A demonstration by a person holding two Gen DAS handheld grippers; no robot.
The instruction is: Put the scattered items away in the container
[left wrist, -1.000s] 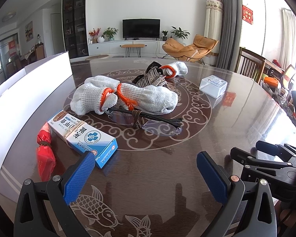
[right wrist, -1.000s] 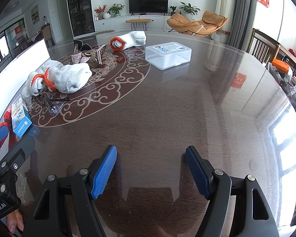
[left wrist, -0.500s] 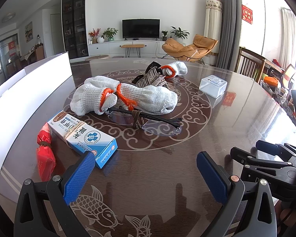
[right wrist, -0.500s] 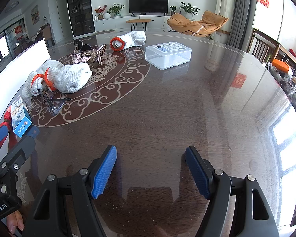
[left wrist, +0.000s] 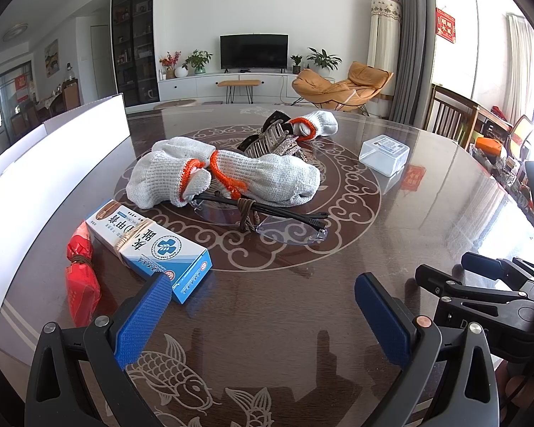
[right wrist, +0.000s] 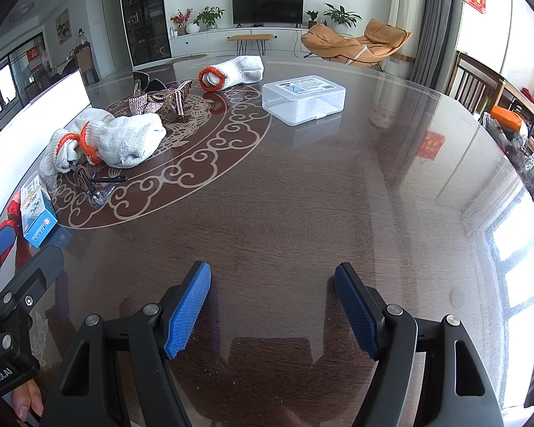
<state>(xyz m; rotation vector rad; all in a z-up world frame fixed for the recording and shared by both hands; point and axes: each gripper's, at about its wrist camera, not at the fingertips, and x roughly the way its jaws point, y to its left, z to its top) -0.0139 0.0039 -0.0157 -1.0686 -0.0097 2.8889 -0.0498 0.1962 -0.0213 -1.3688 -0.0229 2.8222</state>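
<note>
Awaiting first pick: left gripper and right gripper both wide, empty; nearest item, medicine box, near left, wants approach.

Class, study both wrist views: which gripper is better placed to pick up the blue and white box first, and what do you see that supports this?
Left. The left gripper is open with the blue and white box just ahead of its left finger. The right gripper, also open, faces bare table; the box sits far off to its left.

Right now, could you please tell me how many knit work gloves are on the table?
3: two lie touching near the safety glasses and; one sits farther back beside the hair clips. Others may be hidden.
</note>
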